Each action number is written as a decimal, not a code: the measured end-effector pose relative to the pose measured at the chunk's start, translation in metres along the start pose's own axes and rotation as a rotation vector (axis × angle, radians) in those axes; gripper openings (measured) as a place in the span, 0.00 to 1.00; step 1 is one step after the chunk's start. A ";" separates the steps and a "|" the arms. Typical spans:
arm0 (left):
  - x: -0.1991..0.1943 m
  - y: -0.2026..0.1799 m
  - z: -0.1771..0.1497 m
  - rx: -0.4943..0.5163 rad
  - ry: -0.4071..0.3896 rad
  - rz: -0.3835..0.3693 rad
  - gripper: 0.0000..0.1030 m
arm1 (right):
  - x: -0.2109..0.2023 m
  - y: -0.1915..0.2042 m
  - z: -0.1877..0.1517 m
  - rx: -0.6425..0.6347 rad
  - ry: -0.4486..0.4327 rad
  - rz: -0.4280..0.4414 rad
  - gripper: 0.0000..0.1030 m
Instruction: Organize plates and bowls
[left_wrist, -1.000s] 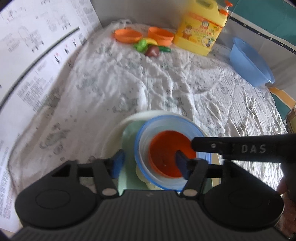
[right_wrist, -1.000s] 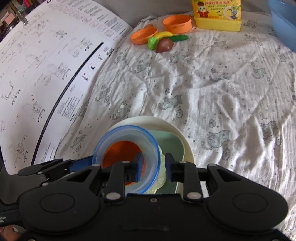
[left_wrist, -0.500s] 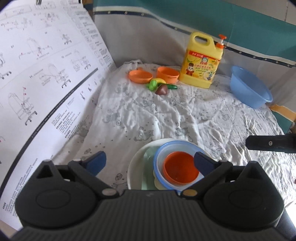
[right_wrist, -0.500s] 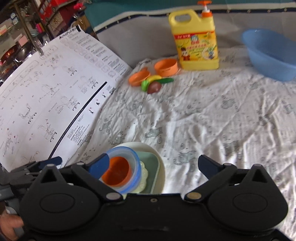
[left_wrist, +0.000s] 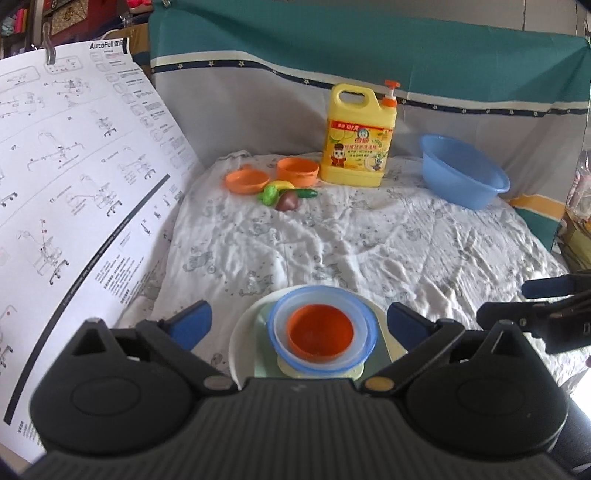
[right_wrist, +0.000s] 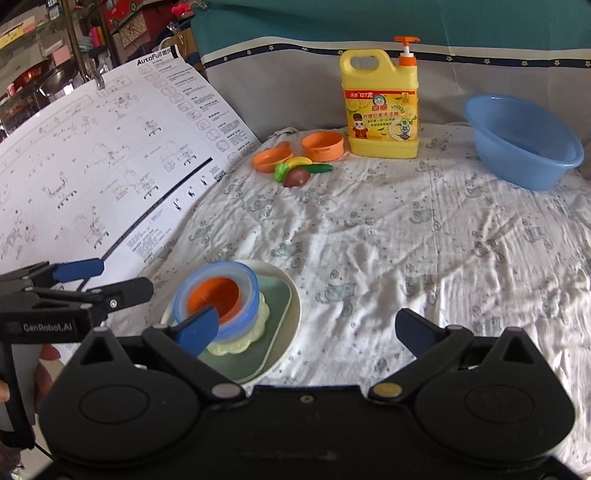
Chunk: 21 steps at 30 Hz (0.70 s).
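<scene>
Left claw (left_wrist: 297, 325) wide open, blue pads spread either side of the stack, gripping nothing. Right claw (right_wrist: 308, 330) just as wide and empty too, its left pad in front of the stack's near edge, not pressing on it.

Stack sitting alone on the cloth (left_wrist: 369, 243): orange bowl (left_wrist: 320, 336) nested in the blue bowl (left_wrist: 364, 325), under that a pale yellow scalloped dish (right_wrist: 236, 345), then a green square plate (right_wrist: 277, 317), all on a white round plate (left_wrist: 240, 343). From the right wrist view, bowls off-centre on the plate, toward the instruction sheet.

Right claw's tips showing to the right of the stack in the left wrist view; left claw's tips to the left of it in the other.

Big instruction sheet (left_wrist: 74, 206) rising left of the stack. Well beyond the stack, at the far edge of the cloth: orange plate (left_wrist: 246, 180), orange cup (left_wrist: 297, 170), toy fruit and veg (left_wrist: 286, 194) bunched just in front of them. Yellow detergent jug (left_wrist: 357, 138) just right of the cup, upright. Blue basin (left_wrist: 463, 173) far right of the stack, tilted. Teal and grey curtain (left_wrist: 369, 51) behind everything.
</scene>
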<state>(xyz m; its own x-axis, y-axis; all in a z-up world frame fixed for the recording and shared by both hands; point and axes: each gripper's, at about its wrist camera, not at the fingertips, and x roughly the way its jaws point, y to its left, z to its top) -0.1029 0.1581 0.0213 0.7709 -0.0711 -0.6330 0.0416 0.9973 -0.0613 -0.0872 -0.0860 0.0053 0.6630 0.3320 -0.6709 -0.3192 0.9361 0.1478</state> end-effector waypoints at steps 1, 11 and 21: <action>0.001 -0.001 -0.002 0.000 0.009 0.004 1.00 | -0.001 0.001 -0.003 -0.009 0.001 -0.007 1.00; 0.002 0.004 -0.023 -0.001 0.029 0.016 1.00 | -0.002 0.002 -0.026 -0.042 0.021 -0.063 1.00; 0.015 0.005 -0.047 0.021 0.083 0.023 1.00 | 0.008 0.005 -0.036 -0.067 0.069 -0.065 1.00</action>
<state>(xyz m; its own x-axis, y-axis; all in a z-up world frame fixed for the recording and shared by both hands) -0.1208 0.1610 -0.0249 0.7169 -0.0484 -0.6955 0.0385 0.9988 -0.0299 -0.1077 -0.0826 -0.0259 0.6364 0.2597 -0.7263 -0.3228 0.9449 0.0550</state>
